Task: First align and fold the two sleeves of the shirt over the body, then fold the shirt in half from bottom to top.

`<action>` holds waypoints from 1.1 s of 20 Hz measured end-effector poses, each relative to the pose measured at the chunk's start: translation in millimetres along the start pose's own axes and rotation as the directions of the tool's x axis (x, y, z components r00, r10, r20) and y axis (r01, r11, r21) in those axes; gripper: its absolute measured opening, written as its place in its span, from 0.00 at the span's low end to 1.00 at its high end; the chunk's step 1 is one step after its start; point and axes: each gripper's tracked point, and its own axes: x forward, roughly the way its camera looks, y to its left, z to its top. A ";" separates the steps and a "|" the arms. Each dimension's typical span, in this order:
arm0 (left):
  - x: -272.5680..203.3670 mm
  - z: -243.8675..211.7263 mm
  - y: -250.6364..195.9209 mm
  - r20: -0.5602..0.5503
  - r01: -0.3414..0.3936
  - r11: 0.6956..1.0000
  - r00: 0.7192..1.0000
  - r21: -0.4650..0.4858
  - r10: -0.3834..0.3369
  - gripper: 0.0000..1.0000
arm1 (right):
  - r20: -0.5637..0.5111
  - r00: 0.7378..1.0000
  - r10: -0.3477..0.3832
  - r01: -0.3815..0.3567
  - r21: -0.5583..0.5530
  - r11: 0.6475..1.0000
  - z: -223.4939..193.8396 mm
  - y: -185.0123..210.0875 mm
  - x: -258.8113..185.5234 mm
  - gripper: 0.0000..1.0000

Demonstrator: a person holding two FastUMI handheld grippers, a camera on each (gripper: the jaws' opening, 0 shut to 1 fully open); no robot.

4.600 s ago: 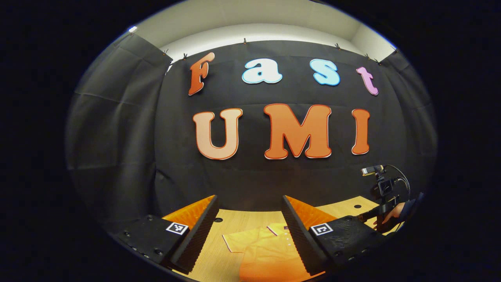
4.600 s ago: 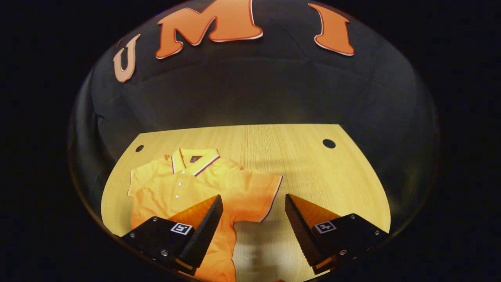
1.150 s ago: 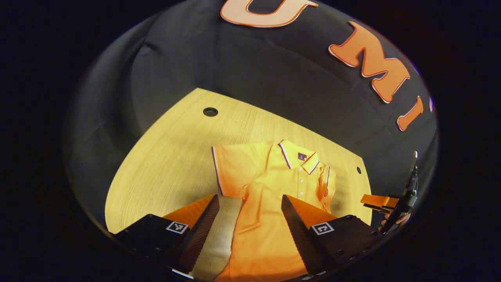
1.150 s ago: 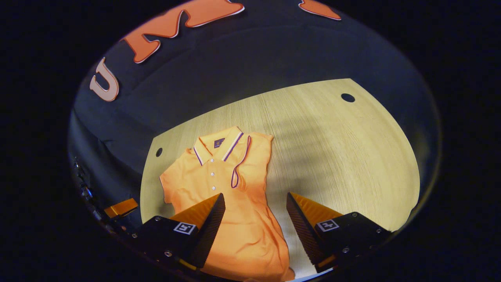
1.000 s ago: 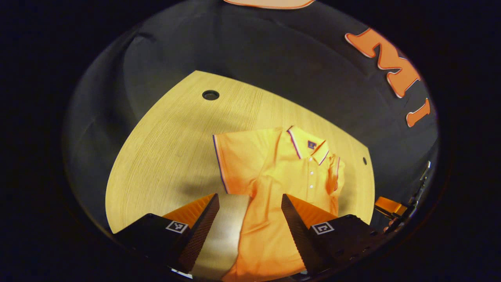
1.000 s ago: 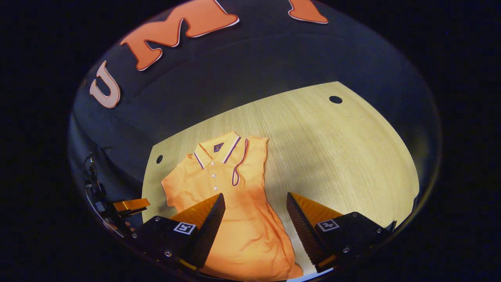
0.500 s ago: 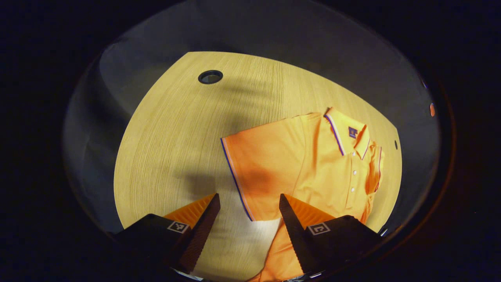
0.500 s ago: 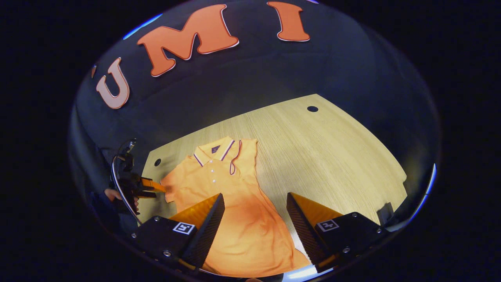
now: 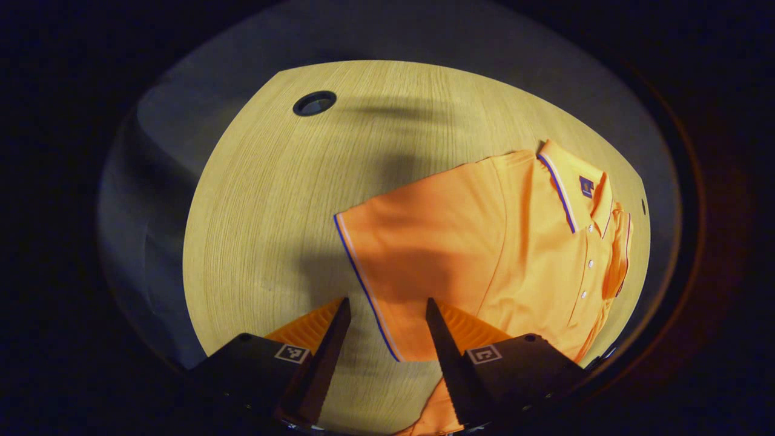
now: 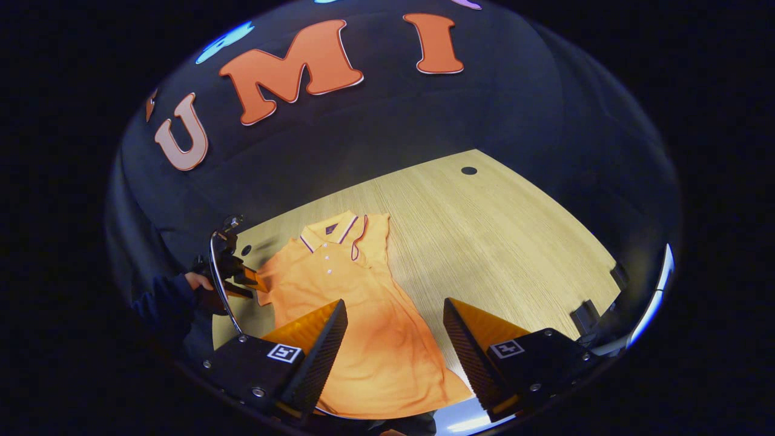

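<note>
Our left gripper (image 9: pixel 384 309) has come down near the polo shirt's (image 9: pixel 514 242) unfolded left sleeve (image 9: pixel 412 242) on the wooden table (image 9: pixel 272 200), fingers spread astride its hem; right gripper (image 10: pixel 393 315) hovers spread.

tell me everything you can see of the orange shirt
The shirt is an orange short-sleeved polo of what looks like knit cloth, lying front up on the wooden table. Its collar and sleeve hems carry dark and white striped trim, and small white buttons run down the placket. One sleeve is already folded over the body; the other sleeve lies spread flat. The left gripper is open, its fingers either side of that sleeve's trimmed hem.
</note>
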 end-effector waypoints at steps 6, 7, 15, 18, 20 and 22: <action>-2.2 6.7 -18.1 0.037 0.049 0.998 0.998 0.048 -0.051 0.09 | 0.021 1.000 0.000 0.000 0.018 1.000 -3.0 -10.8 -4.8 0.97; -6.2 7.0 -21.0 0.046 0.056 0.996 0.997 0.069 -0.060 0.08 | 0.021 1.000 -0.006 0.005 0.017 1.000 -6.1 -14.7 -7.1 0.97; -45.1 31.8 -83.2 0.146 0.101 0.957 0.979 0.271 -0.145 0.08 | -0.009 1.000 -0.008 0.009 0.106 0.994 -24.8 -32.2 -11.0 0.97; -39.9 30.4 -114.0 0.138 0.130 0.940 0.974 0.317 -0.181 0.08 | -0.007 0.999 -0.034 0.035 0.114 0.993 -28.5 -40.5 -14.7 0.97; -33.1 29.7 -131.4 0.125 0.157 0.931 0.970 0.331 -0.208 0.10 | -0.012 0.999 -0.035 0.036 0.129 0.991 -34.2 -40.8 -19.4 0.98; -26.5 21.8 -154.6 0.090 0.237 0.913 0.955 0.332 -0.281 0.14 | -0.019 0.999 -0.036 0.039 0.153 0.988 -44.0 -43.4 -23.7 0.97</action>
